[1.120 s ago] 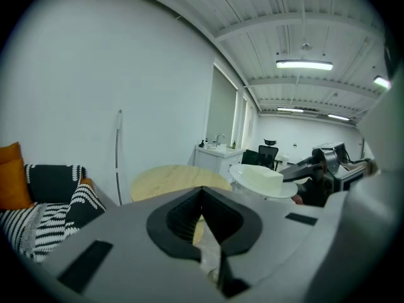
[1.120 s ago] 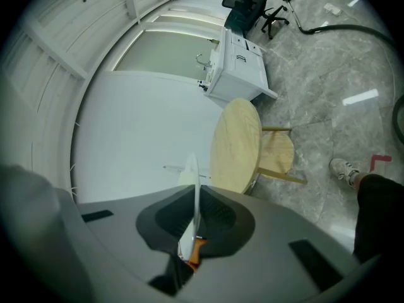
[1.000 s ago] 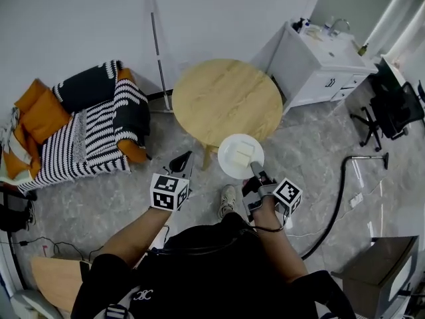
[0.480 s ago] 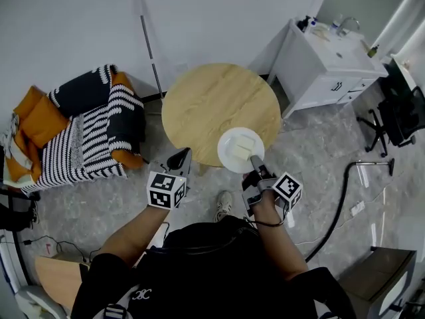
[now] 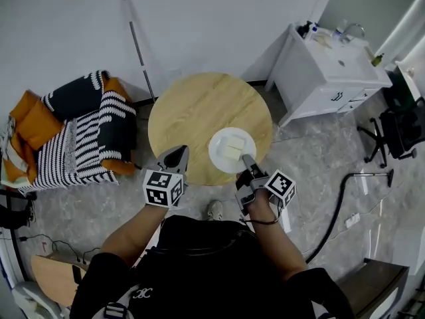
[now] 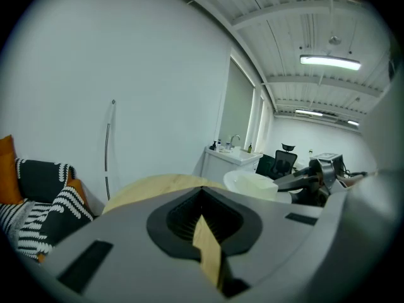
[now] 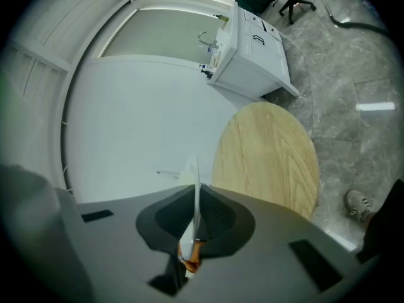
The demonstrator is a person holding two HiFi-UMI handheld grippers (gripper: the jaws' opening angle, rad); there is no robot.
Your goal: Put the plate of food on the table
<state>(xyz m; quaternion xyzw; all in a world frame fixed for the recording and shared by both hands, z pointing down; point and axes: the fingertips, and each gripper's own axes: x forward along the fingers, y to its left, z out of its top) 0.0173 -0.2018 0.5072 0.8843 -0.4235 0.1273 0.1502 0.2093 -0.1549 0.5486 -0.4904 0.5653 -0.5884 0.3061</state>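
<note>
Room: grey floor, white wall; armchair at 9 o'clock and cabinet at 2 o'clock of the round table.
Plate: over the table's 4–5 o'clock edge, food on it; contact with the tabletop unclear.
Right gripper: jaws clamped on the plate's near rim.
Left gripper: jaws pressed together, empty, at the table's 7 o'clock edge.

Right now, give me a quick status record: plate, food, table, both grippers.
plate: white, over the near edge of the table
food: pale slabs lying on the plate
contact: cannot tell whether the plate touches the table
right gripper: shut on the plate's near rim
left gripper: jaws together, nothing between them, at the table's near edge
</note>
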